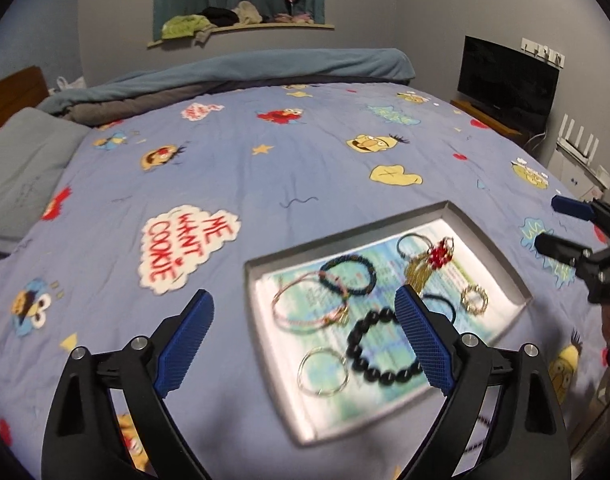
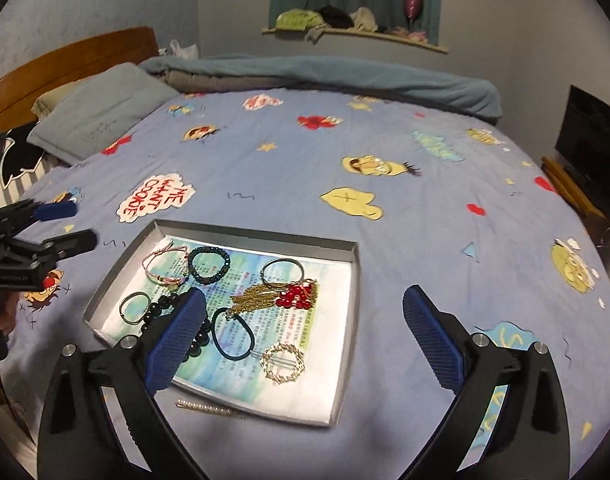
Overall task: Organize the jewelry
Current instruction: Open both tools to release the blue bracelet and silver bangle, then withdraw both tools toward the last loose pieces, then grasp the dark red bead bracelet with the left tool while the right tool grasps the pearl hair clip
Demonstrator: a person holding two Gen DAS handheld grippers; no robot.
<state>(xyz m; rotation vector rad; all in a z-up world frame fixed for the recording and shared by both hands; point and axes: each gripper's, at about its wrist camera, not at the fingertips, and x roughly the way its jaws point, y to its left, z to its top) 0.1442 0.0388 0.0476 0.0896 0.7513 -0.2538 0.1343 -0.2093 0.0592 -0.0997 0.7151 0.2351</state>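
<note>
While both grippers hang over the bed [image 2: 289, 176], nothing is held in either. The left gripper [image 1: 305, 338] has its jaws spread wide, the gap between them bare, and the right gripper [image 2: 305, 338] stands just as wide, also bare.

The tray [image 2: 353, 308] lies flat on the blue cartoon sheet, lined with a printed paper [image 2: 325, 380], and most of the jewelry sits inside it. At the tray's far left lies a pink cord bracelet [image 2: 165, 266], with a dark teal beaded bracelet [image 2: 209, 265] just to its right, touching or nearly so. Further right is a thin silver bangle [image 2: 281, 271], and near it a gold tassel [image 2: 261, 296] joined to a cluster of red beads [image 2: 297, 296]. A small ring [image 2: 135, 308] lies by the tray's left wall, beside a black bead bracelet [image 2: 161, 308] that the right gripper's left finger [image 2: 177, 344] partly hides. Toward the near side lie a dark hair tie [image 2: 233, 338] and, to its right, a gold wreath-shaped hoop [image 2: 283, 362], the two close together.

One piece lies outside: a pearl clip [image 2: 205, 407] on the sheet, just beside the tray's near wall.

In the left wrist view the tray [image 1: 265, 320] sits right of centre, blurred, with the black bead bracelet [image 1: 369, 356] between the fingers and the right gripper [image 1: 561, 226] at the right edge.
</note>
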